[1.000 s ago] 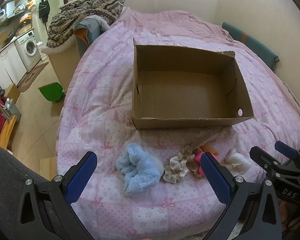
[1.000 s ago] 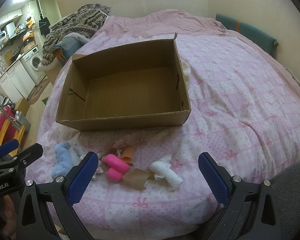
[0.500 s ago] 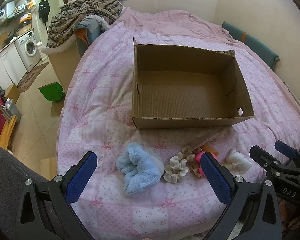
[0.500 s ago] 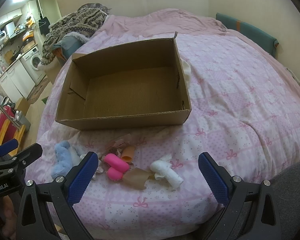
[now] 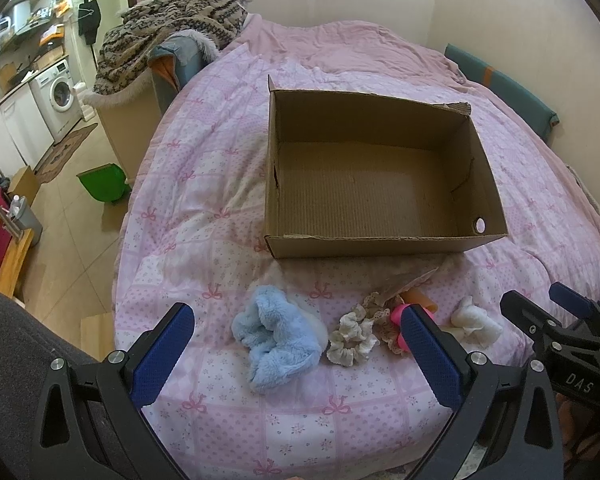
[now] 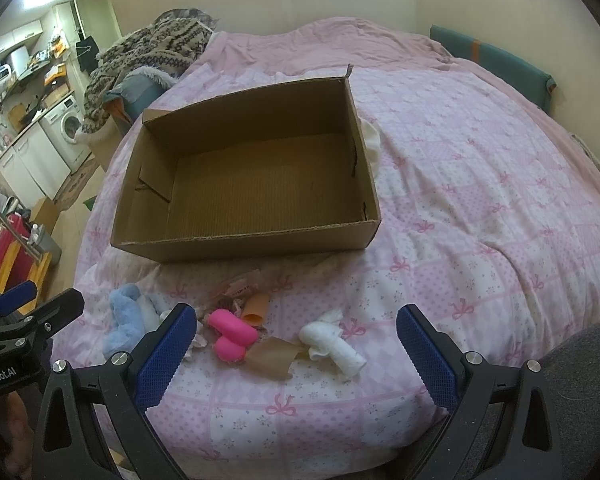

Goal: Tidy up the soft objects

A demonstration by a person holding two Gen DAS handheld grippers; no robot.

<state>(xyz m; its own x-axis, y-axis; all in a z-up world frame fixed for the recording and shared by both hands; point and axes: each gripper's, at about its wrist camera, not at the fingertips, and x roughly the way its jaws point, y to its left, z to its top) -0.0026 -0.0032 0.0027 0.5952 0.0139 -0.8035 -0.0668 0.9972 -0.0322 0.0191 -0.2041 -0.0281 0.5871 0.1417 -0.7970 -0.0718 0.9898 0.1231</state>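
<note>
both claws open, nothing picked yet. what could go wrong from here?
1. The pink roll, orange piece, tan scrap and lace scrunchie lie touching in a clump, so the right claw may drag up more than one.
2. The blue fluffy scrunchie and white sock sit near the bed's front edge; a nudge could push them off.
3. The cardboard box rests on a soft quilt; bumping its rim may tip or slide it.

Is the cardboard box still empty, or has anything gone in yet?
Empty. The cardboard box shows only bare floor in both views; the blue fluffy cloth and pink roll lie on the bedspread in front.
</note>
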